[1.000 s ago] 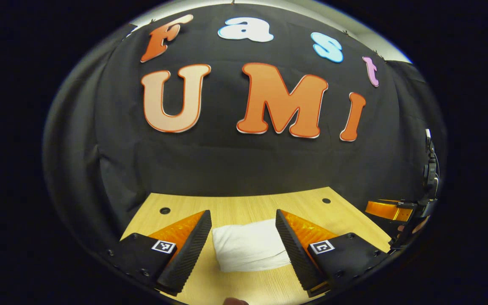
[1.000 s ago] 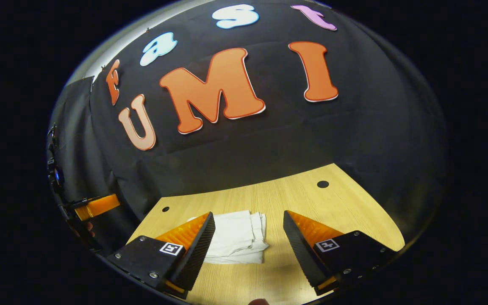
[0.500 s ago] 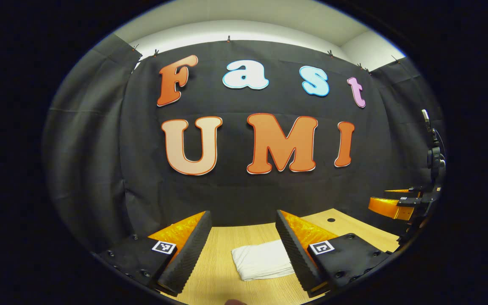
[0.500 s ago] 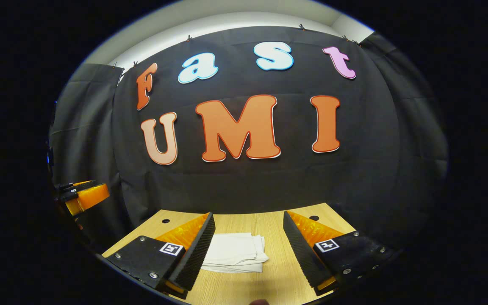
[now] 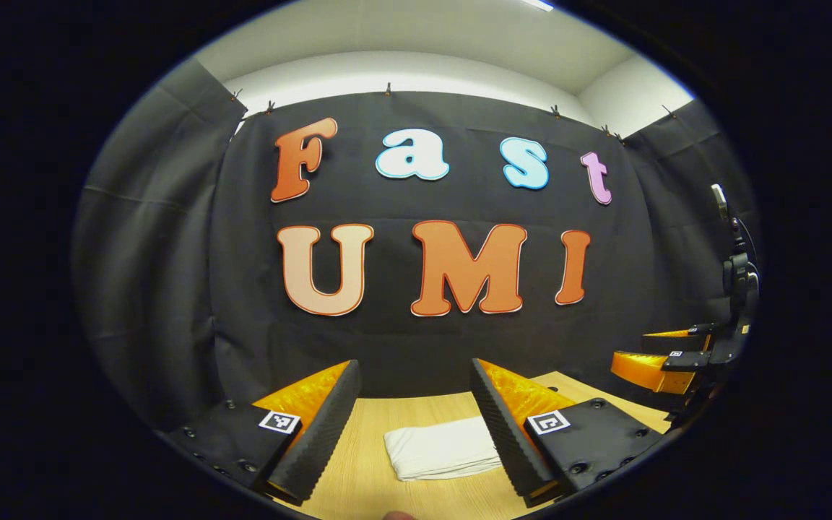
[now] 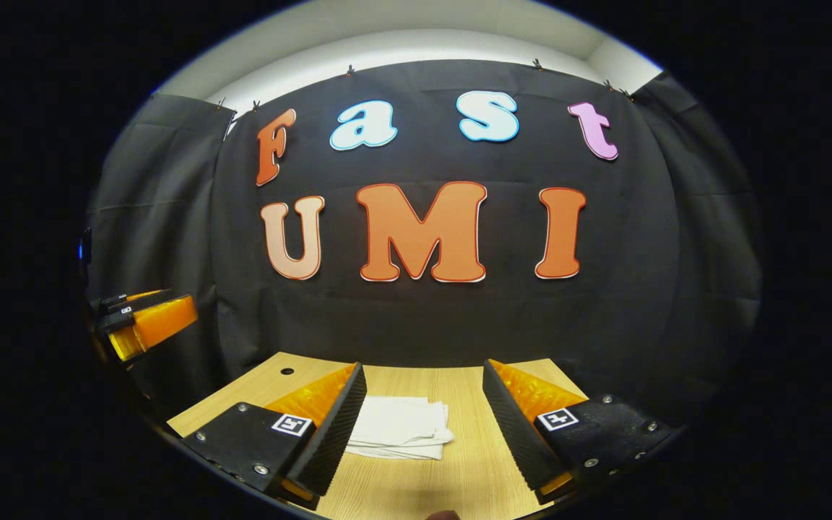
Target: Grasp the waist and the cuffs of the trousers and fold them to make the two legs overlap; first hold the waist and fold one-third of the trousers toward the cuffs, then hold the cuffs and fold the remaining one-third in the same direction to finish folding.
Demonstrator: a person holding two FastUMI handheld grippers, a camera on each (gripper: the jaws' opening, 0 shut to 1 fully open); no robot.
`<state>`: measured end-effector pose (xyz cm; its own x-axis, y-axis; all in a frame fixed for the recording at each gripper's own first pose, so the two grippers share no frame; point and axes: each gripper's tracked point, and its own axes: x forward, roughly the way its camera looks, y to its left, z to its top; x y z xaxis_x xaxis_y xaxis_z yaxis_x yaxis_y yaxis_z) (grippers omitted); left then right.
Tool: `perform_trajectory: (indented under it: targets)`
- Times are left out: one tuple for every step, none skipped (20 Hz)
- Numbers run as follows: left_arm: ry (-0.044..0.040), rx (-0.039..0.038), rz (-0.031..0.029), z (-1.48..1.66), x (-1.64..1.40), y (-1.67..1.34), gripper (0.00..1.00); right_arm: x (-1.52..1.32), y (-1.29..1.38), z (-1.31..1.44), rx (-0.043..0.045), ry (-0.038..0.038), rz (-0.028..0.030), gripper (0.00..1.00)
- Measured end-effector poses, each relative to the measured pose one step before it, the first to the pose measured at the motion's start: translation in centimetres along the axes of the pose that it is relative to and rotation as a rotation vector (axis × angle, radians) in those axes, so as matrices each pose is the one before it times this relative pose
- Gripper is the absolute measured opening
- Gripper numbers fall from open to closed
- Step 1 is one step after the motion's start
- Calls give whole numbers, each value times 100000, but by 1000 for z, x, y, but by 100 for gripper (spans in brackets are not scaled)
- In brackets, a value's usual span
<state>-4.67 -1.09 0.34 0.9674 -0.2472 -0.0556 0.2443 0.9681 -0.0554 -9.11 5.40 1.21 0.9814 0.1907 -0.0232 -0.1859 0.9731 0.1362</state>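
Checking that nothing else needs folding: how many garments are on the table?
1. The folded white trousers lie on the wooden table, ahead of the open left gripper and the open right gripper. The fingers hide some table surface, so something small may be hidden.

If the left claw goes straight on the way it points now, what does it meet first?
Probably the black cloth wall. The left claw points level, above the folded trousers on the table; depth is unclear.
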Motion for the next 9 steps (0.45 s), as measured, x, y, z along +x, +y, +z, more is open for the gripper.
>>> perform_trajectory:
  targets:
    - [0, -471, 902, -31, 418, -65, 100, 503, -183, 389, -1324, -425, 416, 98]
    - [821, -762, -405, -5, 449, -530, 98, 188, -358, 607, -1612, -797, 179, 98]
    - [693, -282, 382, 44, 553, -265, 96, 351, -488, 554, -1032, -763, -511, 98]
    - [12, -36, -145, 502, 359, -80, 98, 231, -351, 236, 234, 417, 7, 98]
    - [-1645, 371, 386, 850, 142, -14, 100, 177, -100, 165, 1238, 214, -80, 98]
    - [-1472, 456, 559, 690, 21, 218, 98, -21, -75, 200, 1175, -436, 509, 98]
    - [-579, 436, 19, 257, -84, -205, 98, -12, -34, -67, 261, -56, 378, 98]
    - [198, 562, 254, 56, -49, -139, 97, -61, -190, -54, -370, -262, -123, 98]
    - [811, 243, 142, -379, 142, -49, 96, 62, -198, -168, -529, 15, -468, 98]
